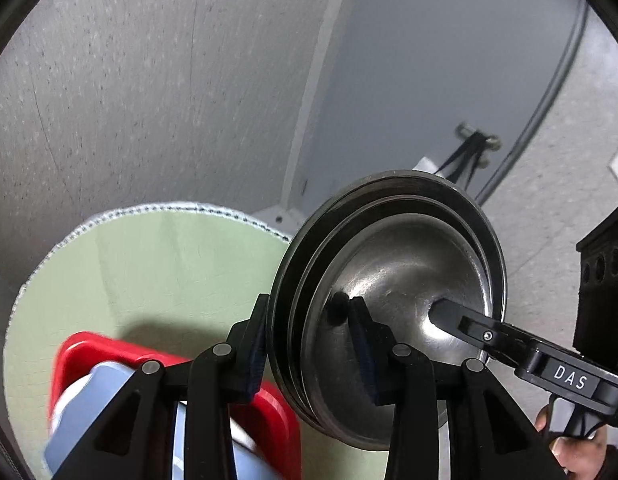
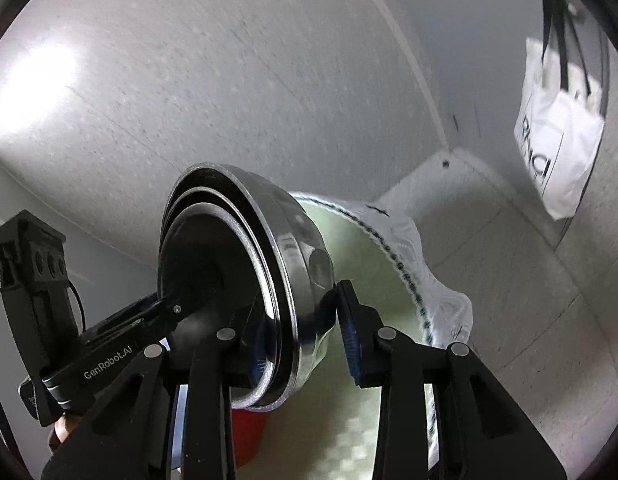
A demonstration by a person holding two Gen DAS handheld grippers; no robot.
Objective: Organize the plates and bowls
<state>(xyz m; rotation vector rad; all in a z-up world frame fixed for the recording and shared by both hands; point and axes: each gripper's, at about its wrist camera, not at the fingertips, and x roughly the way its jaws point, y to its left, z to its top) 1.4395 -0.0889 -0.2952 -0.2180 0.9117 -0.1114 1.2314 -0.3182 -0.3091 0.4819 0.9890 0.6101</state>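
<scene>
A nested stack of steel bowls (image 1: pixel 393 292) is held tilted on edge above the green tablecloth (image 1: pixel 149 272). My left gripper (image 1: pixel 309 344) straddles the stack's rim, one finger outside and one inside the inner bowl, shut on it. My right gripper (image 2: pixel 301 332) straddles the opposite rim of the bowls (image 2: pixel 237 264) the same way and is shut on it. The right gripper's finger (image 1: pixel 469 324) shows inside the bowl in the left wrist view; the left gripper's finger (image 2: pixel 157 312) shows in the right wrist view.
A red tray (image 1: pixel 109 356) with a blue-grey plate (image 1: pixel 85 412) lies on the cloth below the left gripper. The cloth's white lace edge (image 2: pixel 429 276) hangs off the table. A white tote bag (image 2: pixel 557 140) hangs on the wall at right.
</scene>
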